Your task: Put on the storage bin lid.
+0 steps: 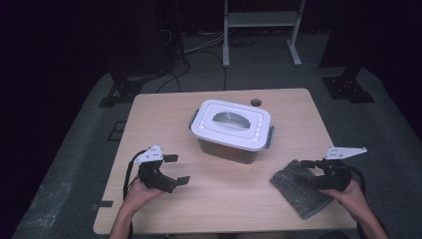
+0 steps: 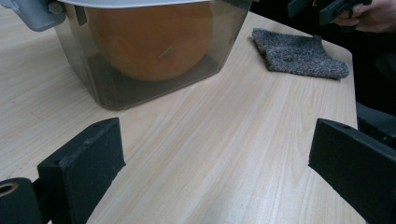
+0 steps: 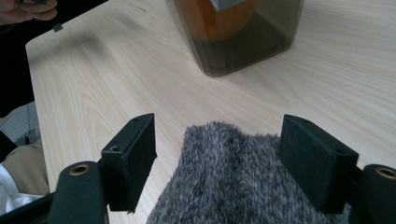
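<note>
- the right tool [image 1: 309, 171] hangs over the near end of the grey cloth [image 1: 301, 188], jaws spread wide either side of it, pads not pressing.
- the cloth lies flat on the counter [image 1: 164, 119] at its right front corner.
- the left tool [image 1: 176, 169] is spread, holding nothing, near the lidded plastic box [image 1: 232, 130] with an orange thing inside.

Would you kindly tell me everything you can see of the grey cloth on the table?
The cloth is a dark grey, fuzzy, towel-like piece, speckled in look and folded into a thick, roughly rectangular pad. It lies flat on the wooden table near its front right corner, set at a slant to the edges and apart from the lidded box. The right gripper is over its near end with open jaws either side of the pile; whether the pads touch it cannot be told.
</note>
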Available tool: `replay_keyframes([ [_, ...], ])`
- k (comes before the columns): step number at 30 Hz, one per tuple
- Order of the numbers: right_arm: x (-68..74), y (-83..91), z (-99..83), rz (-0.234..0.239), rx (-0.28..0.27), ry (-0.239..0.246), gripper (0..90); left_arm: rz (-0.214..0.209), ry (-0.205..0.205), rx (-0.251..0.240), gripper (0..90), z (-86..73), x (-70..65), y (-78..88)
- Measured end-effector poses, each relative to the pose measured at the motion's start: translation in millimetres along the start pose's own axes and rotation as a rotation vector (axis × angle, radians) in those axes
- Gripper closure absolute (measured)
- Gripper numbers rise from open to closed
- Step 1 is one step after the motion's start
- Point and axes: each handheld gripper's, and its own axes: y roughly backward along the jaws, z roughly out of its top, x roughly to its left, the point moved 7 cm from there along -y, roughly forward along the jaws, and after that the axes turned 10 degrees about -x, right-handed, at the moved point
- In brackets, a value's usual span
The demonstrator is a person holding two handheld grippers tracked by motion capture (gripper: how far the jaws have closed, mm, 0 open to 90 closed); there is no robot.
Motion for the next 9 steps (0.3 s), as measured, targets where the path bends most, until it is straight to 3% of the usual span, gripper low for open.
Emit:
replay_keyframes([
  [9,3.2,-0.2,-9.4,-0.009,-0.009,0.002,26.0,-0.004,-0.003,0.002,2.3,0.6,-0.6,-1.1],
])
